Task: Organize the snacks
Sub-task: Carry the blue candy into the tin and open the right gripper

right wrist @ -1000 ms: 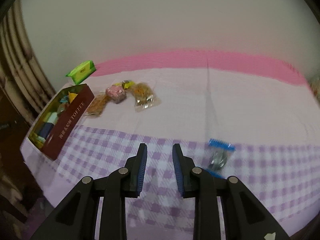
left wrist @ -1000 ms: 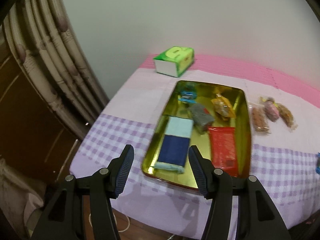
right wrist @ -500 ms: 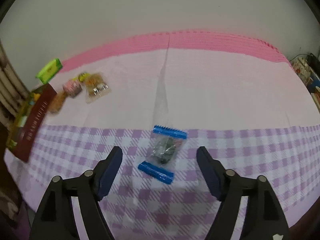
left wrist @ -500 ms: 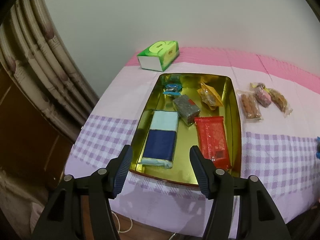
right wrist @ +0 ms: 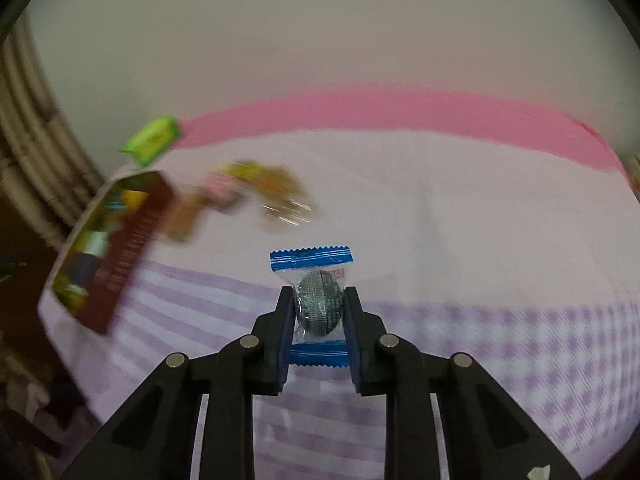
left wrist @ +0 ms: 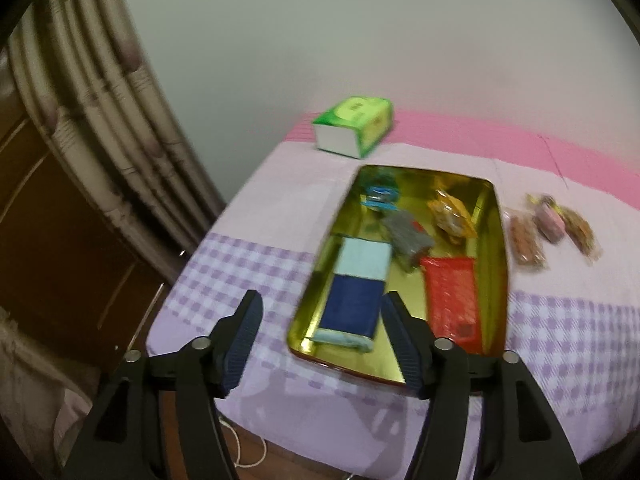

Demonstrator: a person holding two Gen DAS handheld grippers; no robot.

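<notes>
A gold tin tray [left wrist: 494,240] lies on the checked cloth with several snacks inside: a blue and pale packet [left wrist: 356,296], a red packet [left wrist: 452,300], a grey one and an orange one. My left gripper [left wrist: 320,320] hovers over the tray's near left corner, its jaws opening, nothing between them. In the right wrist view my right gripper [right wrist: 318,304] is shut on a blue-ended clear candy packet [right wrist: 316,280], held above the cloth. The tray [right wrist: 132,248] shows blurred at the left there.
Three wrapped snacks [left wrist: 548,228] lie on the cloth right of the tray, seen blurred as snacks [right wrist: 256,192] in the right view. A green tissue pack [left wrist: 354,126] sits at the back by the wall. Curtains [left wrist: 88,120] and the table's edge are at the left.
My right gripper opened around the candy packet on the cloth, then closed on it and lifted it. The left gripper's jaws stand a little wider; its view barely shifted.
</notes>
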